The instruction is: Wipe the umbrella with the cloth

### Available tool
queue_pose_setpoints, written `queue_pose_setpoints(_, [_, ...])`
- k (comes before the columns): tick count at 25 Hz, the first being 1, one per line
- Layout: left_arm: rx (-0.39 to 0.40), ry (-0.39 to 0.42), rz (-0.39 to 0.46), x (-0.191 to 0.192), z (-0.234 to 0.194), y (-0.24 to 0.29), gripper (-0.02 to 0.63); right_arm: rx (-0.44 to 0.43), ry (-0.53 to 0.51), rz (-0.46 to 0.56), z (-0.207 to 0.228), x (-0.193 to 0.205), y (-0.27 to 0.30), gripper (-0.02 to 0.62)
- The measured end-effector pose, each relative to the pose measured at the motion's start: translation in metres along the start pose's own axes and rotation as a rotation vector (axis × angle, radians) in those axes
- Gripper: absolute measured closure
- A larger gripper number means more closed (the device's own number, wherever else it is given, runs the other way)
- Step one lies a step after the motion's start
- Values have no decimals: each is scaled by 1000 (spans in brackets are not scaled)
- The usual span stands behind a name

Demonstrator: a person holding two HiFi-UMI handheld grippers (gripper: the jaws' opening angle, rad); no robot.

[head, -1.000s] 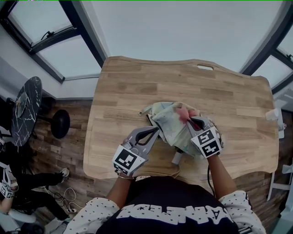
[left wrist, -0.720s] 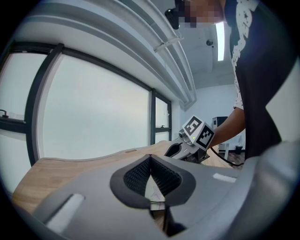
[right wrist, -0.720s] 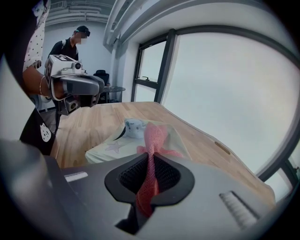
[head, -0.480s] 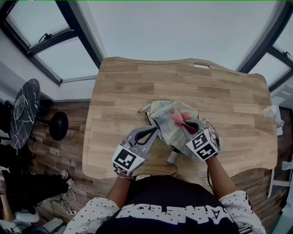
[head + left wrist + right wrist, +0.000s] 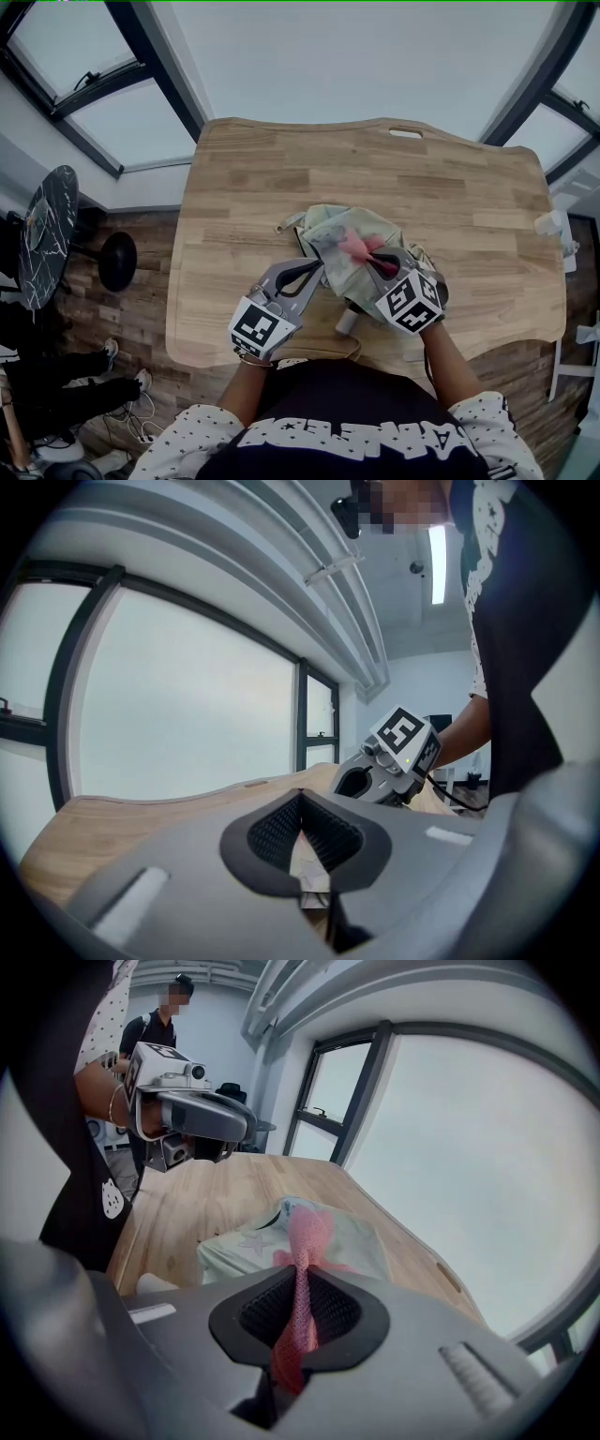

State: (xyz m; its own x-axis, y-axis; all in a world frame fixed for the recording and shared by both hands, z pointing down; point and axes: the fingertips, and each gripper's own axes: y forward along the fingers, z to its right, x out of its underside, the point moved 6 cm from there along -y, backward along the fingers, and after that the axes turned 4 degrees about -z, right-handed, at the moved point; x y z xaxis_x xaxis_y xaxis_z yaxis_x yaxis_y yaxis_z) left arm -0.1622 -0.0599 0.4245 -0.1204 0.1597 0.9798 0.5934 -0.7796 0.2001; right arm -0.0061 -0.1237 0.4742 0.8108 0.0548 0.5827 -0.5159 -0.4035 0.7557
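Wooden table (image 5: 253,178) beneath tall windows (image 5: 141,112): the left gripper (image 5: 317,269), lower centre of the head view, is clenched on an edge of the pale, star-printed umbrella (image 5: 330,234), with fabric pinched between its pads. Just right of it, the right gripper (image 5: 377,260) grasps a pink mesh cloth (image 5: 356,246), which runs from the closed jaws out over the umbrella's canopy. The folded umbrella lies at the middle of the table, and its handle (image 5: 345,322) points toward the lower edge of the frame, between the two grippers.
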Motion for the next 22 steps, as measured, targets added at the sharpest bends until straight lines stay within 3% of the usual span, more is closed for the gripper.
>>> queue_pose_setpoints(11, [10,4,1,-1,3,4,606,-16,-49,-19,-8,-1,-8,551])
queue_pose_setpoints(22, [27,0,-2,0,7,8,606,-129,-52,-22,-49,-1,-6,551])
